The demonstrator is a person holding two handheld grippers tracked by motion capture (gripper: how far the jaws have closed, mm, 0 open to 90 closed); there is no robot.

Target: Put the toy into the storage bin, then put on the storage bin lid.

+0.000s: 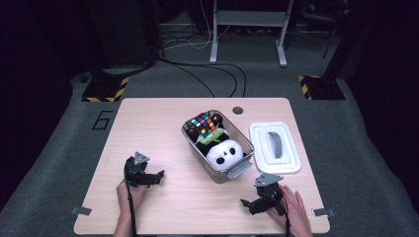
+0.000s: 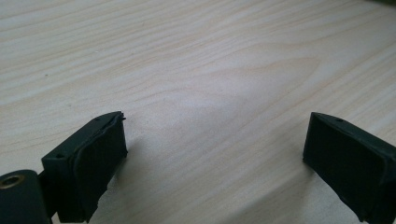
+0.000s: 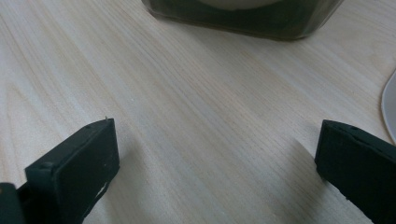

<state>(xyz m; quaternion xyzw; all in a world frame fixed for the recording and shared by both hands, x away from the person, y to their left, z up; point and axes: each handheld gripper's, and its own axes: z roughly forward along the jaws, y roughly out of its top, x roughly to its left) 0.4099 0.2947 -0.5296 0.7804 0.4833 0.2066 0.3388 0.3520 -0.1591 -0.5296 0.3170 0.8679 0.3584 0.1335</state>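
A clear storage box [image 1: 193,144] stands on the wooden table [image 1: 163,123], right of the middle. Inside it lie a colourful puzzle cube [image 1: 204,123] and a panda plush toy [image 1: 225,151]. Its white lid [image 1: 274,146] lies flat on the table to the box's right. My left gripper [image 1: 157,177] rests low over the table's front left, open, with bare wood between its fingers [image 2: 100,154]. At the front right, my right gripper [image 1: 248,205] is open too; its fingers [image 3: 77,168] frame bare wood, with the box wall [image 3: 243,21] farther off.
A round hole [image 1: 237,110] marks the table's far edge. Beyond the table, on the grey floor, are cables [image 1: 207,74], a metal stand [image 1: 249,29] and yellow-black striped bases [image 1: 104,90]. The lid's rim [image 3: 388,105] reaches into the right gripper view.
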